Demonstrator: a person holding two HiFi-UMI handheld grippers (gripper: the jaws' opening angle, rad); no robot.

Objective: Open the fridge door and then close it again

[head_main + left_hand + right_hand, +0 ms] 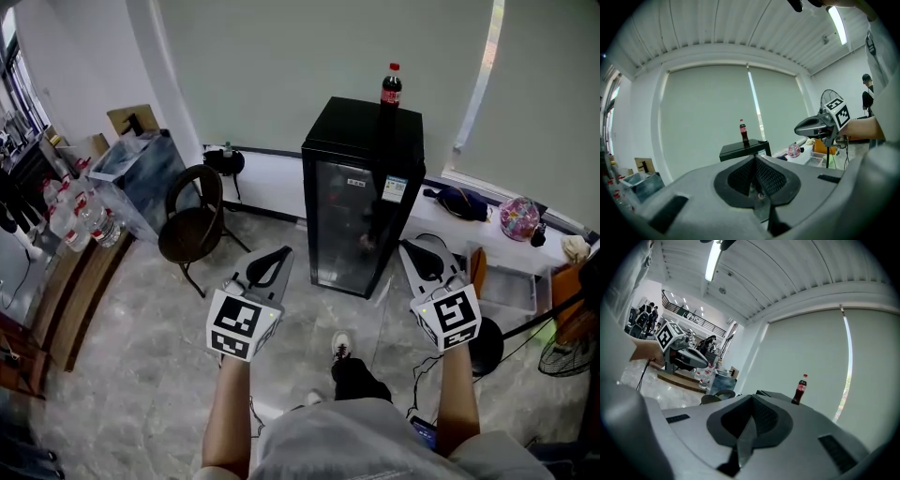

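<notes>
On the floor (141,356) ahead of the operator, I found the fridge (352,216) standing upright against the far wall, its long axis vertical and a cola bottle (391,86) on its top. Its glass door (345,230) lay flush with the cabinet, that is, shut. That condition fitted equally a door awaiting opening and one already opened and put back, and I could not separate the two. I noted the left gripper (281,253) with its jaws together and nothing between them, and the right gripper (410,246) likewise closed and empty. Both were held about level and pointed towards the fridge, well short of it and touching nothing. The relation that mattered was lateral: in the head view the cabinet stood between the lines of the two grippers, the left aimed just past its left edge and the right at its right front corner. I judged neither plainly nearer. I could not make out a handle or the hinge side of the door, so which vertical edge would swing free remained unsettled.
</notes>
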